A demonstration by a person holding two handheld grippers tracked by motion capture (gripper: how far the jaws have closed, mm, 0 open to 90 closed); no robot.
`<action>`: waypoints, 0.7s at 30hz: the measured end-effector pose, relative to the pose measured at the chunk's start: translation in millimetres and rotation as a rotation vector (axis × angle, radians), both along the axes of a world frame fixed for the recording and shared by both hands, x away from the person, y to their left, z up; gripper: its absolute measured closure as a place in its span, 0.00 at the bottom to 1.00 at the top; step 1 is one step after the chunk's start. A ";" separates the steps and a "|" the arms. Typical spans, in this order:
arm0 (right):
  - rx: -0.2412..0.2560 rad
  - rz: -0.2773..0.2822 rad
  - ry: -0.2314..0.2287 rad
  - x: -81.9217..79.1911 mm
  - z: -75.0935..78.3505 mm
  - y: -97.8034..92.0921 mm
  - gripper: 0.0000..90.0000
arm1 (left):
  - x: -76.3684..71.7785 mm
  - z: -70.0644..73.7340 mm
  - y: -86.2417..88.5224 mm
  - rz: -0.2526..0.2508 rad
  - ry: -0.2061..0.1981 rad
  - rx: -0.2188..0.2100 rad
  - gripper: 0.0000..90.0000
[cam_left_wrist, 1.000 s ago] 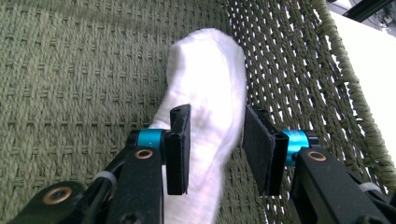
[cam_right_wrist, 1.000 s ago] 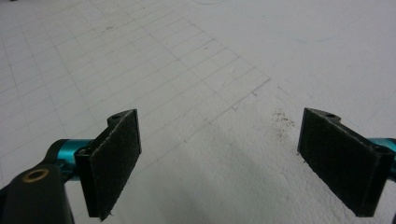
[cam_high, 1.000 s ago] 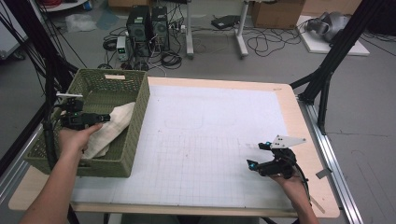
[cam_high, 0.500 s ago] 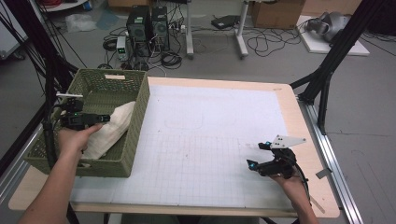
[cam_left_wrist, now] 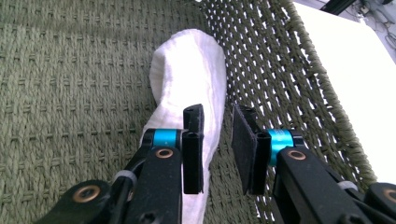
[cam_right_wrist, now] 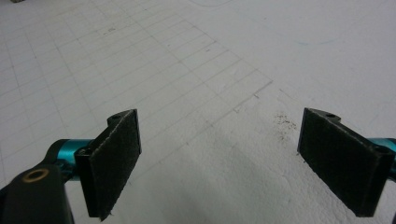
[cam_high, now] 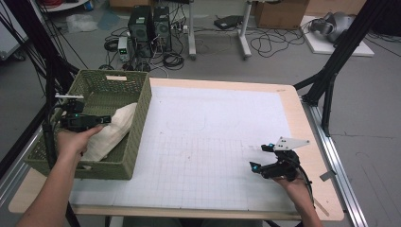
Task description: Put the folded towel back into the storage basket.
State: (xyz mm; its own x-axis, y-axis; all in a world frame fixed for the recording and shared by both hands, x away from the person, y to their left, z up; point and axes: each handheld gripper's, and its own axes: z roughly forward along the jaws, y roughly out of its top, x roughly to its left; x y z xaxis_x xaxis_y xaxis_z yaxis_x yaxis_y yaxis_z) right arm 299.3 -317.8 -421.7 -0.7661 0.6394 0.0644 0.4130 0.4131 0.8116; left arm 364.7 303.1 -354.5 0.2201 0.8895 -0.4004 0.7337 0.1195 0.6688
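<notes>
White cloth: a soft, pale bundle [cam_high: 112, 130] lies inside the basket, along its right wall, one end near the front wall; in my left gripper view the cloth [cam_left_wrist: 187, 88] runs away from the jaws across the woven floor.
Left gripper: I hold my left gripper [cam_high: 90, 121] over the near end of the cloth; in its own view the left gripper [cam_left_wrist: 218, 149] has its jaws a narrow gap apart, with the cloth under them and not pinched, so I read it as released.
Basket: olive-green woven basket [cam_high: 137, 156] sits at the left edge of the tabletop, its front wall near the front left corner.
Right gripper: I rest my right gripper [cam_high: 262, 163] low over the tabletop near its front right corner, well apart from the basket; in its own view the right gripper [cam_right_wrist: 219, 163] has its jaws spread wide with nothing between them.
Tabletop: white gridded sheet [cam_high: 213, 142] on a light wooden board.
</notes>
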 end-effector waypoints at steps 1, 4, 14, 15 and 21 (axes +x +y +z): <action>-0.001 0.001 0.000 0.0 -0.1 -0.1 0.14 | -0.2 0.4 0.1 -0.002 0.000 -0.002 0.83; 0.001 0.000 -0.001 -0.2 0.1 -0.2 0.14 | -1.5 2.0 -0.5 -0.014 -0.014 -0.009 0.83; 0.003 0.001 -0.002 0.1 0.2 -0.2 0.14 | -7.3 7.4 -4.2 -0.057 -0.062 -0.025 0.82; 0.003 0.001 -0.002 0.2 0.3 -0.4 0.14 | -7.8 7.9 -4.4 -0.061 -0.065 -0.024 0.81; 0.007 0.001 -0.006 0.7 0.4 -0.6 0.14 | -11.2 13.1 -3.7 -0.078 -0.099 -0.031 0.78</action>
